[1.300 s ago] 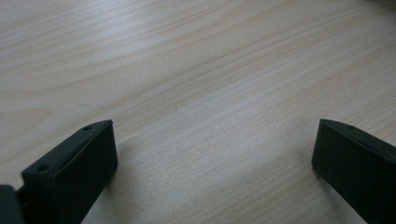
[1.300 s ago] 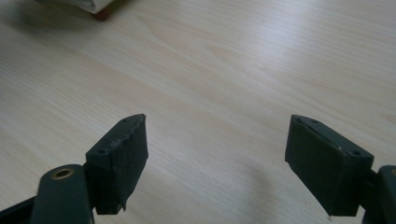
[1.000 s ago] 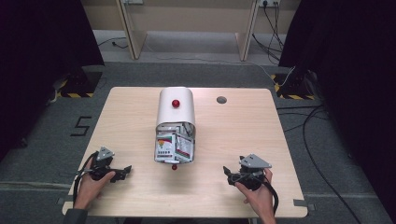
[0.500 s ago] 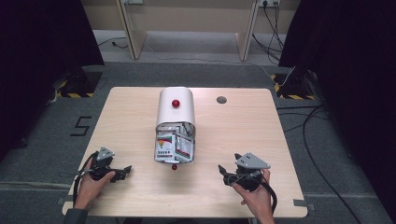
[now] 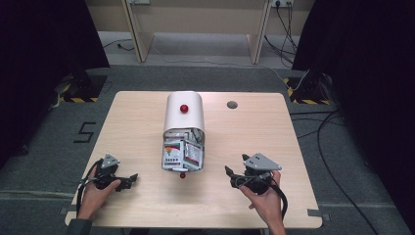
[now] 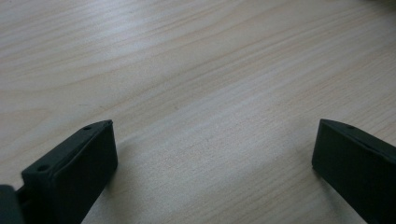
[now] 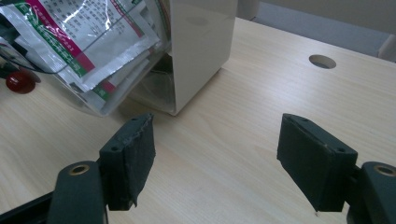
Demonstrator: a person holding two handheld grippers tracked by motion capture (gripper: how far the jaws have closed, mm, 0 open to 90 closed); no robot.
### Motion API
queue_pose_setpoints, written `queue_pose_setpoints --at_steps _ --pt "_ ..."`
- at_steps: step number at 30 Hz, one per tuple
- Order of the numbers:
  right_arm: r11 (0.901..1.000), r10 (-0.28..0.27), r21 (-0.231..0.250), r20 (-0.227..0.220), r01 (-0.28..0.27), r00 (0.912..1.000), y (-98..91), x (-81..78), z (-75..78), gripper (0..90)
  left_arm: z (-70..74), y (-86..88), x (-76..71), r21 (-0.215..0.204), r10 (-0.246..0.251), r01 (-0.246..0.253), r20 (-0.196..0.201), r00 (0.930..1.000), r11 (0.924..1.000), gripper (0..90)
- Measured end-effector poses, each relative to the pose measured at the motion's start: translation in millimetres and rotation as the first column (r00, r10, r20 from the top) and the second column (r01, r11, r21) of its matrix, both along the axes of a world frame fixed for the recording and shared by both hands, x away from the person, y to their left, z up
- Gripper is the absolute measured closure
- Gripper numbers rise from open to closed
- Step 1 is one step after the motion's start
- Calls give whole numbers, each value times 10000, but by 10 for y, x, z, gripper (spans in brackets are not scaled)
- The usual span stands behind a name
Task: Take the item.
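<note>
Since a second ago, the right gripper [image 5: 234, 176] has lifted a little off the table [image 5: 142, 127] and its jaws have just been closing a tiny bit, with nothing between them. Nothing else has changed place.

Starting at the left, the left gripper [image 5: 128, 180] sits low over the wood near the front edge, held in the person's left hand [image 5: 95, 193]. Its jaws stand wide apart and they hold nothing. In the left gripper view I see bare wood between them.

In the middle stands a white box [image 5: 183, 113] with a round top and a red knob [image 5: 184, 108]. Its clear door [image 5: 182, 169] is tipped open toward the person, and packets [image 5: 182, 154] are stacked inside. A second red knob [image 5: 182, 175] sits at the door's front edge. The box runs long from the far side toward the near side.

On the right, the right gripper is also wide open and empty. In the right gripper view the packets [image 7: 88, 35] lie ahead and to the left of its jaws, near but not touching. I think this hand is a bit nearer to the packets, so it would have to go left and forward to reach them.
</note>
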State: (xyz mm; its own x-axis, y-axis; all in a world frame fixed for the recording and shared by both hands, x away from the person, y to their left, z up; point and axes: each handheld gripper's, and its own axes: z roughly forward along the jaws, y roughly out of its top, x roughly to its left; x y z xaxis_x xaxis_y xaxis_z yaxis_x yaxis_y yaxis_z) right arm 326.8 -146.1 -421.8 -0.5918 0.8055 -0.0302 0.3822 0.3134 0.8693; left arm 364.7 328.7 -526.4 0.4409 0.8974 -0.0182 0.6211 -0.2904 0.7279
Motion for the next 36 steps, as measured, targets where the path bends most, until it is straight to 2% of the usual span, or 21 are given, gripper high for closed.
queue_pose_setpoints --at_steps 36 --pt "9981 603 109 452 -608 9972 254 63 207 307 -1 -2 0 -29 13 -13 8 10000 10000 0"
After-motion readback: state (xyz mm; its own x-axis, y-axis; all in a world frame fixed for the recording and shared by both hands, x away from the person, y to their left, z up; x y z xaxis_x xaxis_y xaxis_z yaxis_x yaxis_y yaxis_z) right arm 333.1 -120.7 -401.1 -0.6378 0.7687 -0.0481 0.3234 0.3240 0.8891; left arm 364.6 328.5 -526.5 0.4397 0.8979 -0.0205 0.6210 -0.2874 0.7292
